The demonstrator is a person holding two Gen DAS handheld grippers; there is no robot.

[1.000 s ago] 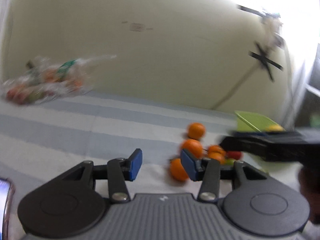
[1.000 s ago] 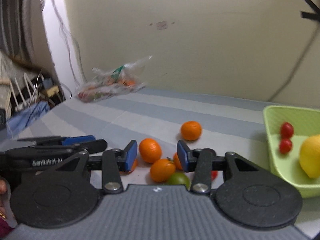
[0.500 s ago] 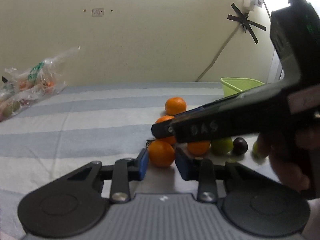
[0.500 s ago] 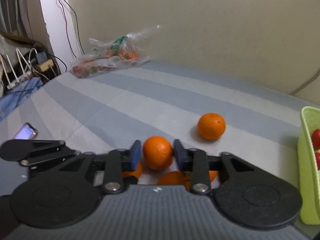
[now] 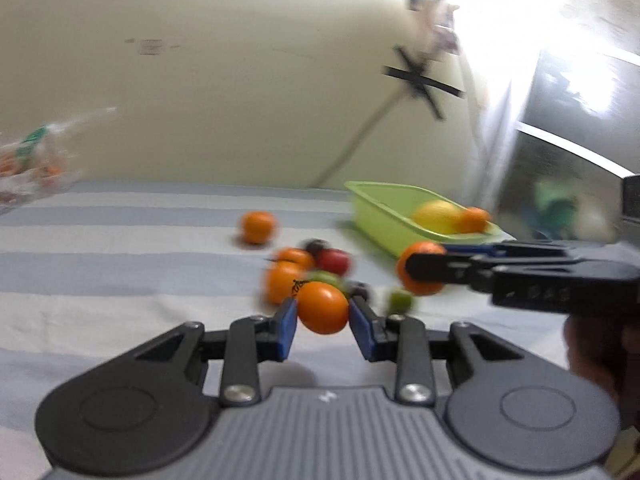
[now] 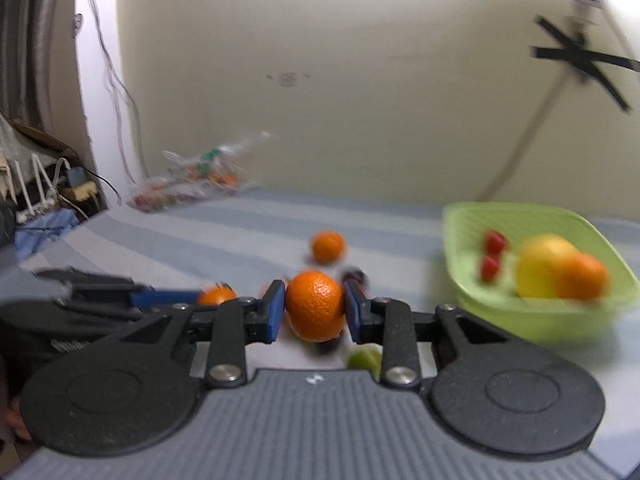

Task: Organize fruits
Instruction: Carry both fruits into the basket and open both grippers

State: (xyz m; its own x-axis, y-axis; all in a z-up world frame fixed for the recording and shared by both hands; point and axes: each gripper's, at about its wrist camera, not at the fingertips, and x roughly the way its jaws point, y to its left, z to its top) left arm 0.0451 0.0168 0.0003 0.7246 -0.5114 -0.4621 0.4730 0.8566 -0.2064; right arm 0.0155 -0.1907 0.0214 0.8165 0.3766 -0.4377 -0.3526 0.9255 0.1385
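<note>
My left gripper [image 5: 322, 311] is shut on an orange tangerine [image 5: 322, 307] and holds it above the striped cloth. My right gripper [image 6: 314, 307] is shut on another tangerine [image 6: 315, 305], lifted off the cloth; it shows in the left wrist view [image 5: 418, 267] too. A green basket [image 6: 472, 224] at the right holds a lemon [image 6: 540, 264], an orange [image 6: 582, 276] and two red tomatoes [image 6: 494, 244]. Loose fruit lies in a pile [image 5: 312, 268] on the cloth. One tangerine [image 5: 258, 227] lies apart, farther back.
A clear plastic bag of fruit [image 6: 192, 184] lies at the far left by the wall. Cables and a power strip [image 6: 76, 188] sit off the bed at the left. A green lime [image 6: 364, 358] lies under my right gripper. A cord [image 5: 360, 136] runs down the wall.
Both grippers have lifted with their tangerines and swung to the right toward the green basket. The right gripper moved from in front of the left view to its right side.
</note>
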